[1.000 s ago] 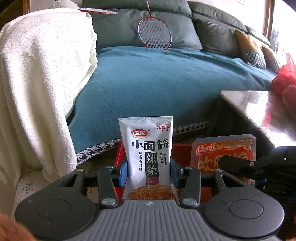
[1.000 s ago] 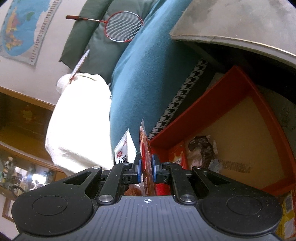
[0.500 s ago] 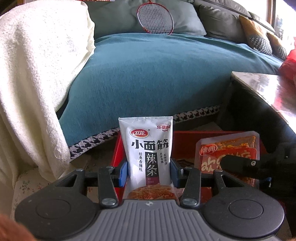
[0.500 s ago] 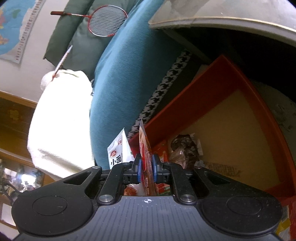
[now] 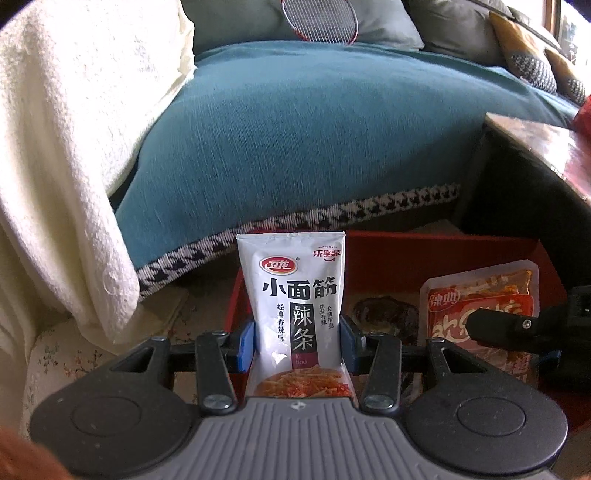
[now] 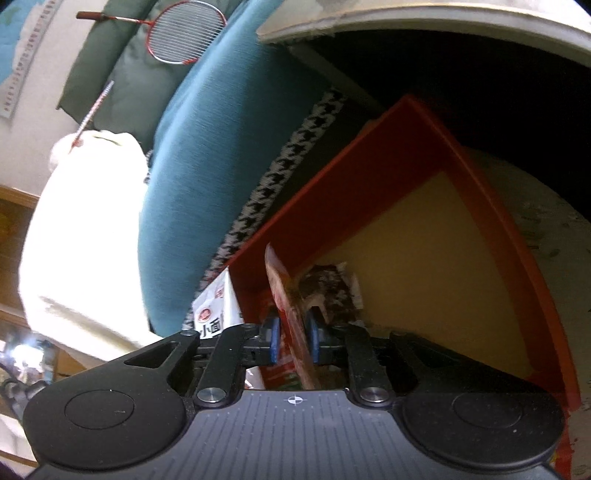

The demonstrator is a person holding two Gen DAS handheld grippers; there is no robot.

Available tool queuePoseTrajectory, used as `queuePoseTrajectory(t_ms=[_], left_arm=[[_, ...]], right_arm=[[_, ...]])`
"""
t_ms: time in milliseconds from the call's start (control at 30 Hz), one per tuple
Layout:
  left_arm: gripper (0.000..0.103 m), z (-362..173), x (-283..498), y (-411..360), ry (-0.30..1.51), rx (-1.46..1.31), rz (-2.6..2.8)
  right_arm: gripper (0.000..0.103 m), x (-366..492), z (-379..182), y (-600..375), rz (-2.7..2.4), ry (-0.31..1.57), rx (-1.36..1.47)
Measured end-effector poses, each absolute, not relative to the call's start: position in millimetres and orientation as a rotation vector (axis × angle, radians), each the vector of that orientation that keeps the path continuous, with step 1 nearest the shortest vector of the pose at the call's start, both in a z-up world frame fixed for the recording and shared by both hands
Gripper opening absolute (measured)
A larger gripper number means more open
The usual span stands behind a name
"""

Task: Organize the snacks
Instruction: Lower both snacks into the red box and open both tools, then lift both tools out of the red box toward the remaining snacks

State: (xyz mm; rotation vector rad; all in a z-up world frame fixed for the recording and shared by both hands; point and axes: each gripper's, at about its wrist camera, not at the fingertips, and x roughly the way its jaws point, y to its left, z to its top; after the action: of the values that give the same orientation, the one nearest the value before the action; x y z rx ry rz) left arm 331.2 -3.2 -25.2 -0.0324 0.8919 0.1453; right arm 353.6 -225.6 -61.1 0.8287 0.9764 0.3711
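My left gripper (image 5: 297,345) is shut on a white spicy-strip packet (image 5: 295,295), held upright just over the near left corner of a red box (image 5: 424,251). That packet's corner (image 6: 216,310) also shows in the right wrist view. My right gripper (image 6: 293,339) hangs low inside the red box (image 6: 332,192). Its jaws are opening, and an orange snack packet (image 6: 286,295) stands edge-on and leaning in the gap between the parted pads. The same orange packet (image 5: 480,295) is at the right of the left wrist view. A dark wrapped snack (image 6: 328,291) lies on the box floor.
A sofa with a teal cover (image 5: 314,140) runs behind the box, with a white blanket (image 5: 66,147) draped at the left. A badminton racket (image 6: 184,33) leans on the grey cushions. A low table (image 5: 546,147) overhangs the box on the right.
Both grippers have sunk toward the red box. The right pads, pressed tight on the orange packet before, now stand apart, and the packet leans between them.
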Motion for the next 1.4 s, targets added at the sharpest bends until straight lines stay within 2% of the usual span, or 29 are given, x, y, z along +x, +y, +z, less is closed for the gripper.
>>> queuePoseTrajectory(t_ms=[467, 567, 800, 1333, 1400], left_arm=[[0.040, -31.6, 331.1, -3.0, 0.912, -0.010, 0.156], [0.042, -30.0, 329.4, -1.2, 0.909, -0.014, 0.165], [0.048, -15.5, 321.3, 2.5, 0.872, -0.021, 0.174], [0.049, 3.3, 290.6, 7.9, 0.845, -0.028, 0.170], [0.049, 4.2, 285.5, 6.0, 0.843, -0.019, 0.166]], right_arm=[[0.038, 350.6, -54.0, -217.1, 0.291, 0.990, 0.681], [0.044, 347.7, -49.7, -218.0, 0.285, 0.983, 0.667], [0.046, 340.1, -40.6, -213.8, 0.281, 0.968, 0.613], [0.057, 311.8, -21.9, -200.4, 0.250, 0.940, 0.464], [0.063, 308.8, -20.4, -200.3, 0.243, 0.937, 0.453]])
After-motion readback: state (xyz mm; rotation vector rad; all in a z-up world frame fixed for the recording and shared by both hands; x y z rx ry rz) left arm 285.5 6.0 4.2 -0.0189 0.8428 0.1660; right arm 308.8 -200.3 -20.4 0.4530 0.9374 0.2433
